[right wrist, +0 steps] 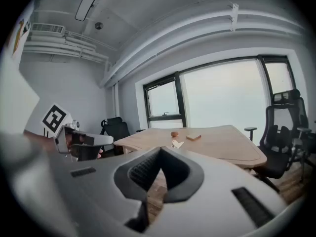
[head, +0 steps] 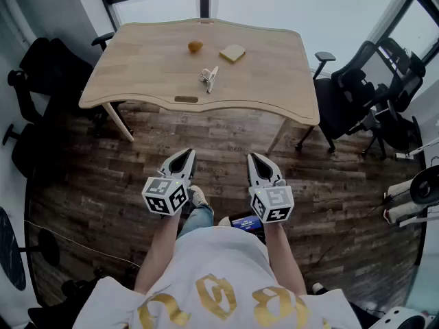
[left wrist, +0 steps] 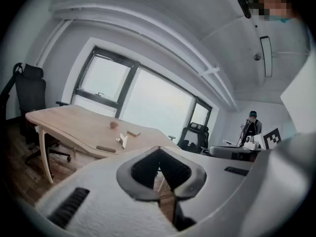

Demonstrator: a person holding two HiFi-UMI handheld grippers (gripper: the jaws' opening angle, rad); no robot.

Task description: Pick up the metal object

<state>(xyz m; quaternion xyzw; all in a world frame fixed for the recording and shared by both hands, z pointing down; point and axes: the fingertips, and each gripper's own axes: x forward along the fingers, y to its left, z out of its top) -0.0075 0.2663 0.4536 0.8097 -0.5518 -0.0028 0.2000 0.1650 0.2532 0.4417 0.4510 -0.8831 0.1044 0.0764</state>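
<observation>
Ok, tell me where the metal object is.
Head view: metal object at the table centre, nearer you than the orange lump and tan block.

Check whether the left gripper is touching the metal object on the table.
Apart. The head view shows the left gripper held over the floor, with a stretch of floor between it and the table where the metal object lies.

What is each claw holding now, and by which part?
Nothing is held. The left claw and the right claw are both shut and empty; the metal object lies on the table.
</observation>
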